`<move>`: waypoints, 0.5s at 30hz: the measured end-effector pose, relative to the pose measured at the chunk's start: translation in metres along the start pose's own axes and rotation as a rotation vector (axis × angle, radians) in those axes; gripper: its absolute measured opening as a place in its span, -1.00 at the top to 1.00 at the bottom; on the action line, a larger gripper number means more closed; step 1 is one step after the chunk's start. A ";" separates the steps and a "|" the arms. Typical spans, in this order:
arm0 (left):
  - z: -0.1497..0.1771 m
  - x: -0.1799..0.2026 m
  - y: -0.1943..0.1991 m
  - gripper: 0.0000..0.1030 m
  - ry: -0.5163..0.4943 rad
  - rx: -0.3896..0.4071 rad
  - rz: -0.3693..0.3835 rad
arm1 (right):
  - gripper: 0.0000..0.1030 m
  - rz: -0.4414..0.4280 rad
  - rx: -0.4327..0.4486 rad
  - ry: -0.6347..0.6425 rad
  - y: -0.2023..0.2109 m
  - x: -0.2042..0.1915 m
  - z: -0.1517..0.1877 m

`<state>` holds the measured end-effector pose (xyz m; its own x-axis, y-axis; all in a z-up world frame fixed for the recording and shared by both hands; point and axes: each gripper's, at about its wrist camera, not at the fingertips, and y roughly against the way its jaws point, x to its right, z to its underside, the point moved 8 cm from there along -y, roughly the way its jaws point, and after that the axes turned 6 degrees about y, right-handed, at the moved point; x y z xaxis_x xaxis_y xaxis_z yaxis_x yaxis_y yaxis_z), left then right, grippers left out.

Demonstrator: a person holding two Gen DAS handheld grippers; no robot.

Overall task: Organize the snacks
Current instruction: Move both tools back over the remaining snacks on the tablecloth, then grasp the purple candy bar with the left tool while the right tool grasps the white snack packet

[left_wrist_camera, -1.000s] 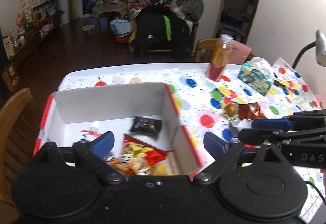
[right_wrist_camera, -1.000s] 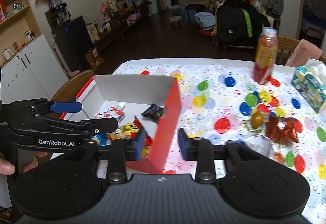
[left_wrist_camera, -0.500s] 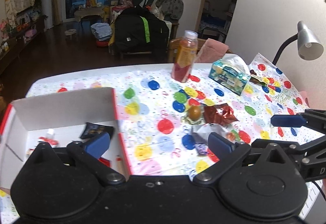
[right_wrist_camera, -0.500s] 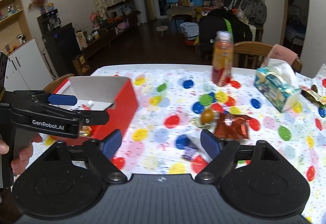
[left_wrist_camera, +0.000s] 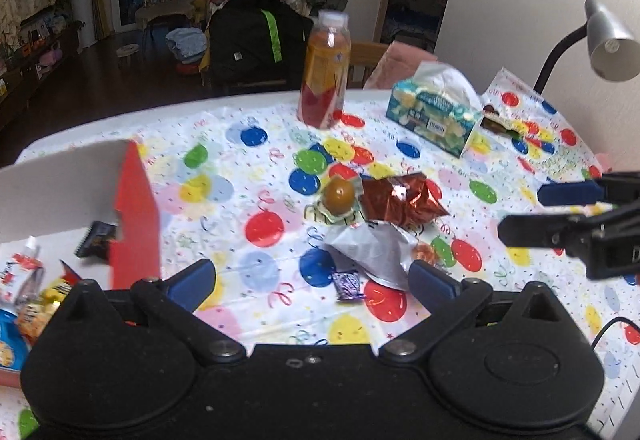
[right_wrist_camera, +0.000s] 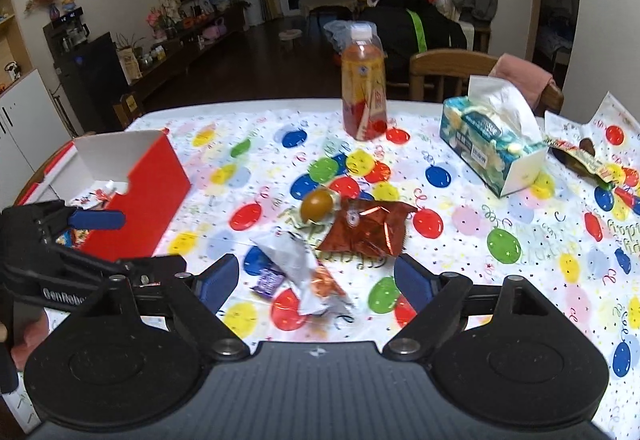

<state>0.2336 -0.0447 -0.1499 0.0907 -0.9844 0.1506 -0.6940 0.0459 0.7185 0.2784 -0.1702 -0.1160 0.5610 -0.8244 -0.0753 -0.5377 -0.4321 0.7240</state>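
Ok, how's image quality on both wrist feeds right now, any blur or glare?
Left wrist view: motion-blurred, box edges and juice bottle smeared; glare on the red foil packet. Right wrist view: sharper, bottle label readable in shape, slight glint on the foil; fisheye bends the table edge in both.

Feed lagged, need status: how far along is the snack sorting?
Partly done: the red box already holds several packets. Nothing is in hand: the left tool and right tool are both open and empty. Still loose on the tablecloth: the silver wrapper, purple candy, red foil packet and brown egg-like snack.
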 end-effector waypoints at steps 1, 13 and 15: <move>0.003 0.002 -0.006 -0.99 -0.003 -0.007 -0.008 | -0.65 -0.002 -0.012 -0.006 -0.005 0.005 0.000; 0.029 0.019 -0.064 -0.83 0.014 -0.095 -0.051 | -0.65 -0.088 -0.120 -0.031 -0.062 0.022 0.008; 0.031 0.022 -0.070 -0.72 0.015 -0.102 -0.047 | -0.65 -0.105 -0.134 -0.035 -0.071 0.020 0.008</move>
<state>0.2625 -0.0750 -0.2180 0.1326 -0.9833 0.1242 -0.6126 0.0172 0.7902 0.3229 -0.1592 -0.1740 0.5861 -0.7906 -0.1774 -0.3873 -0.4657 0.7957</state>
